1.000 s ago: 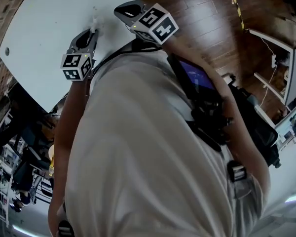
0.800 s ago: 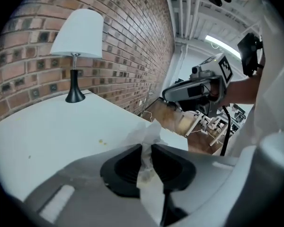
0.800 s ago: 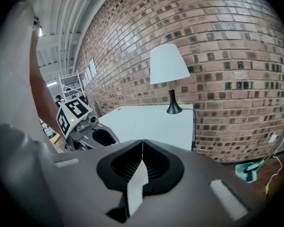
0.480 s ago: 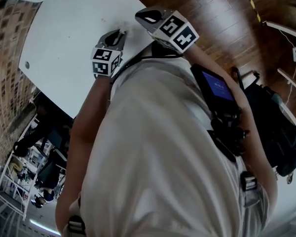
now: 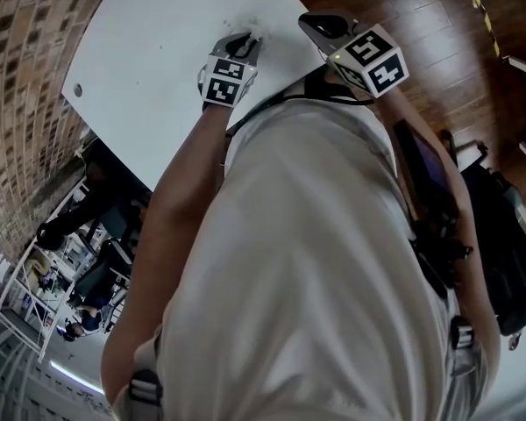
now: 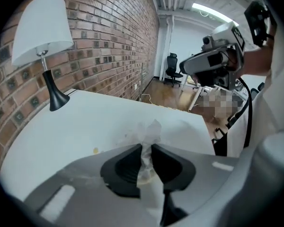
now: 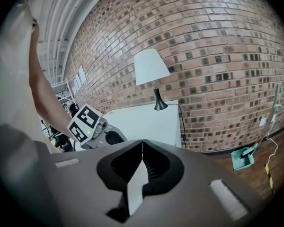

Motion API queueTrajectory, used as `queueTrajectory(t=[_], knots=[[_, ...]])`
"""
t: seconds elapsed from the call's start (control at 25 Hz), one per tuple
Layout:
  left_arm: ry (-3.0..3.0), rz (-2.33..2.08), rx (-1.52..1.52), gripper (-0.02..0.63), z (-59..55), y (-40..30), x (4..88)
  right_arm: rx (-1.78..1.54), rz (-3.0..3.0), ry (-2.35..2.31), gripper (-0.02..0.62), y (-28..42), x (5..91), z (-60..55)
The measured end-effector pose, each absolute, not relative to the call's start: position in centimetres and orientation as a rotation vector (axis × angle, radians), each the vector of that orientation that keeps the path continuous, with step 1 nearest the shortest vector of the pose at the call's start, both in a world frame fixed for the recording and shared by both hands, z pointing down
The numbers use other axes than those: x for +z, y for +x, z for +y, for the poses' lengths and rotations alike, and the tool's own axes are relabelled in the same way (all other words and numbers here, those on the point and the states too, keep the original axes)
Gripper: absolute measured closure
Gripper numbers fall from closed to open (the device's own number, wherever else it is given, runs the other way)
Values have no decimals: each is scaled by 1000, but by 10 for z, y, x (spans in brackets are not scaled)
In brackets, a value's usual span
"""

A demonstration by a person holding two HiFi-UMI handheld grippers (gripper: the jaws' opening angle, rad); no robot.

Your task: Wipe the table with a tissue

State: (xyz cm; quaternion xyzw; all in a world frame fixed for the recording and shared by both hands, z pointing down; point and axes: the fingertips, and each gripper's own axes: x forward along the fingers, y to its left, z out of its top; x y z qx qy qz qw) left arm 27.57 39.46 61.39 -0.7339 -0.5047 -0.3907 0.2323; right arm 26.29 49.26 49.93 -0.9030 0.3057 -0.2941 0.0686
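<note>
Tissue [image 6: 150,130], soft and easily torn, is being pinched at its bunched middle by the left gripper [image 6: 146,150] at lower centre above the table [image 6: 75,126], while the right gripper [image 7: 142,145] is hanging closed and empty.

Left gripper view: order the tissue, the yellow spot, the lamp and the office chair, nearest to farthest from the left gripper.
1. Tissue, pinched between its jaws.
2. Yellow spot, on the table just left.
3. Lamp, far left on the table.
4. Office chair, across the room.
</note>
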Motion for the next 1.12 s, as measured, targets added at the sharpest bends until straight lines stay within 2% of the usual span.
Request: queueTrajectory(t=[0.36,1.12], knots=[[-1961,-1405,-977,535,398,287,617,-917,892,-2704,586,262,509,497],[-2247,-1060,-1150,535,335,358,614,-926,915,-2700,586,257,511,492]])
